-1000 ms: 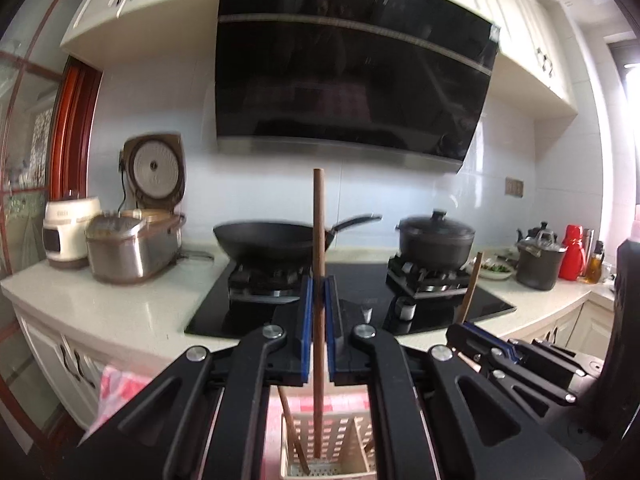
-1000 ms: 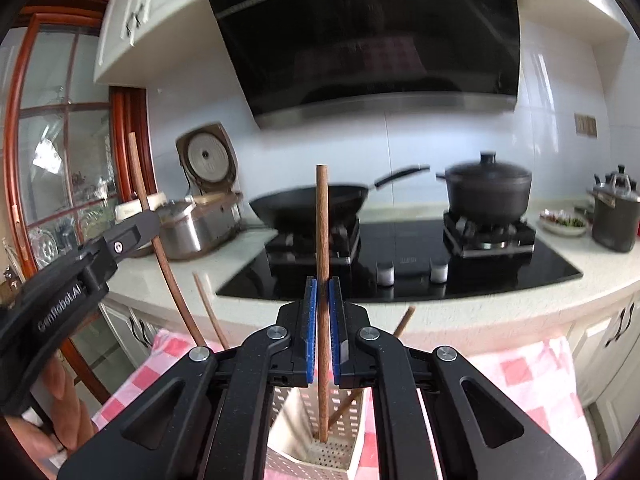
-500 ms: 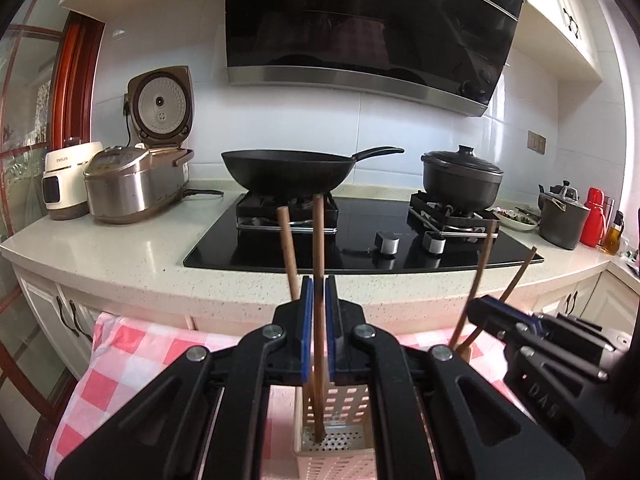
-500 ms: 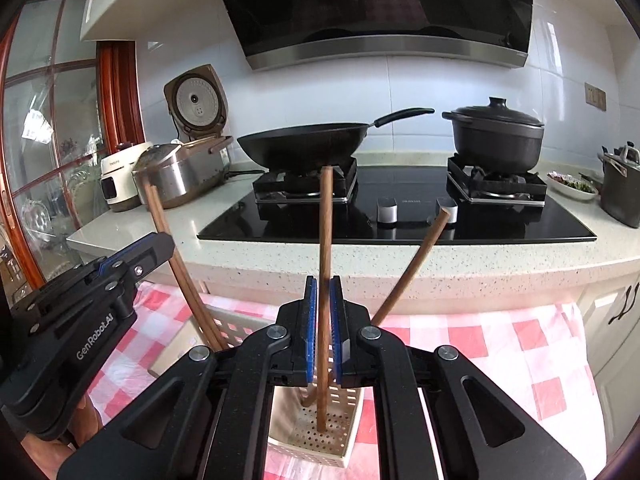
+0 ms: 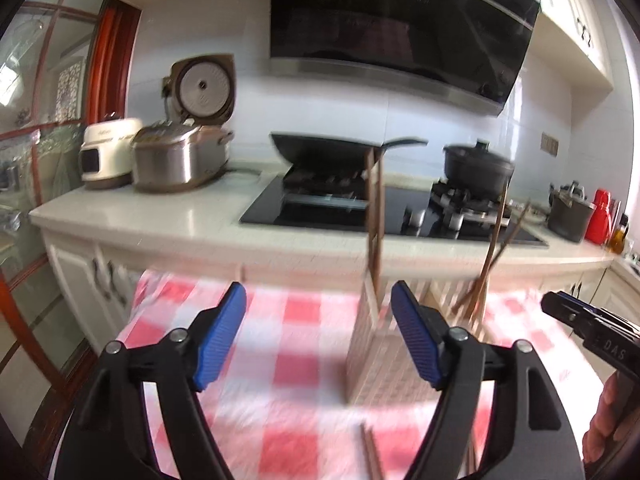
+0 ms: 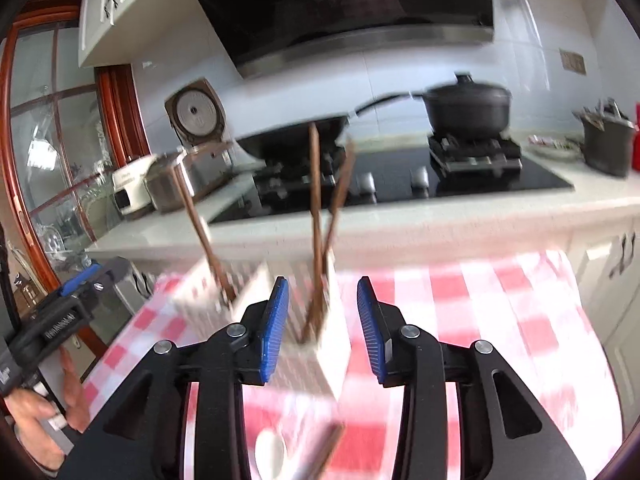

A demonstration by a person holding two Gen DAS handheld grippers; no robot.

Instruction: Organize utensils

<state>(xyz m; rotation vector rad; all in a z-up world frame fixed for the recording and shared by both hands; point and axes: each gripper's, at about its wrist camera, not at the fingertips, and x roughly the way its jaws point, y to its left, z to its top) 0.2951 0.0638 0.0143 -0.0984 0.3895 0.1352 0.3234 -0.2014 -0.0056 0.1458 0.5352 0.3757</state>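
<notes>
A white perforated utensil holder [image 5: 376, 344] [image 6: 334, 344] stands on the red-checked cloth. Brown chopsticks stand in it: two [image 5: 375, 216] on its left side and a leaning pair [image 5: 491, 264] on its right. In the right wrist view two chopsticks [image 6: 316, 220] rise just beyond my right gripper [image 6: 322, 330], and another [image 6: 200, 232] leans to the left. Both grippers' jaws are opening and nothing is pressed between the pads. My left gripper [image 5: 318, 336] is wide apart, beside the holder. The frames are blurred.
The red-checked cloth [image 5: 288, 368] covers the table. Behind it runs a counter with a black hob [image 5: 320, 204], a wok [image 5: 320, 148], a lidded pot [image 5: 478, 164] and rice cookers [image 5: 176, 156]. A loose chopstick [image 6: 326, 454] and a white spoon-like thing [image 6: 270, 450] lie near me.
Both grippers sank toward the holder and opened, letting go of the chopstick each held. The chopsticks now stand in the holder.
</notes>
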